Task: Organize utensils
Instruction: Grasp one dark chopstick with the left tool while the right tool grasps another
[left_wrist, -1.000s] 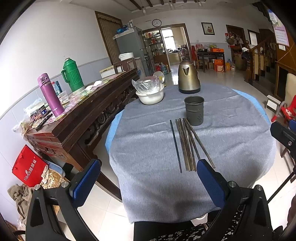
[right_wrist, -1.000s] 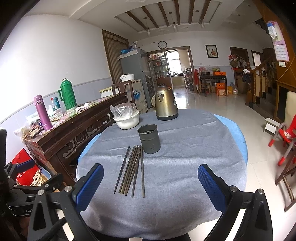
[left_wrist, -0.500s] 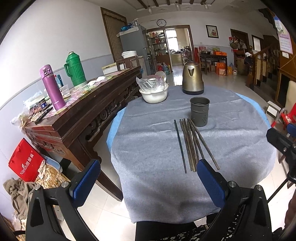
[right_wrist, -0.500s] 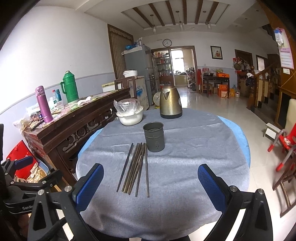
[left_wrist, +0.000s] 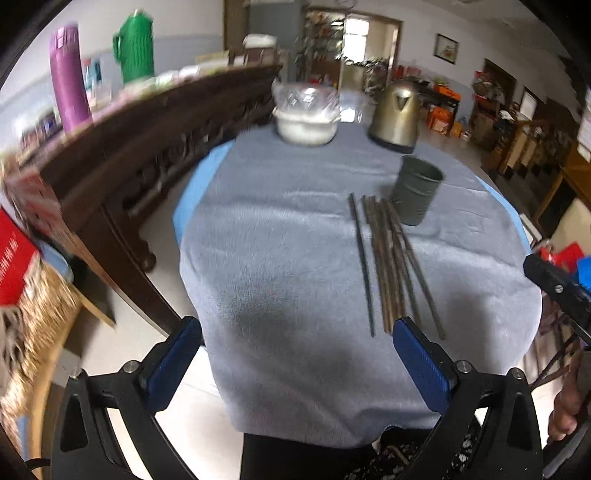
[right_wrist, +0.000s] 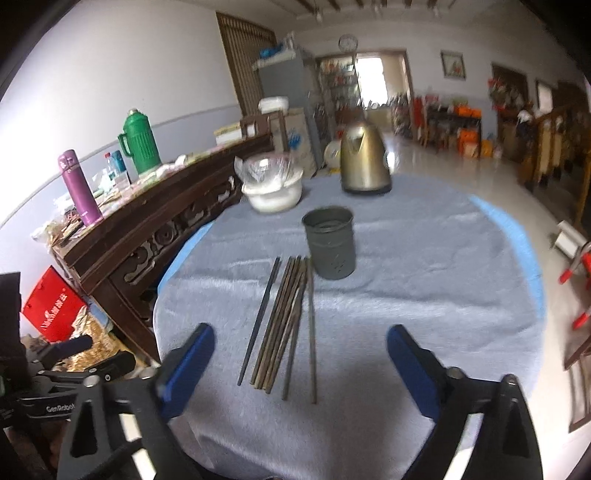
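Dark thin chopsticks (right_wrist: 284, 325) bundled flat by grey cup (right_wrist: 330, 242); right hand-held gripper (right_wrist: 297, 365) closing, empty; left (left_wrist: 295, 363) wide, empty.

Matt metal cup (right_wrist: 328, 242), fuzzy grey cloth (right_wrist: 424, 295), glossy kettle (right_wrist: 364, 162).

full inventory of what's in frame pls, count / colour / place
chopsticks: several, dark, lying side by side on the tablecloth
holder cup: 1, grey-green, upright just past the chopsticks' far ends
tablecloth: 1, grey over blue, covers the table
bowl: 1, white, plastic-covered, far side of the tablecloth
kettle: 1, brass-coloured, beside the bowl
sideboard: 1, dark wood, along the wall
purple flask: 1, on the sideboard
green thermos: 1, on the sideboard
left gripper: blue pads, open, empty
right gripper: blue pads, closing, nothing between them
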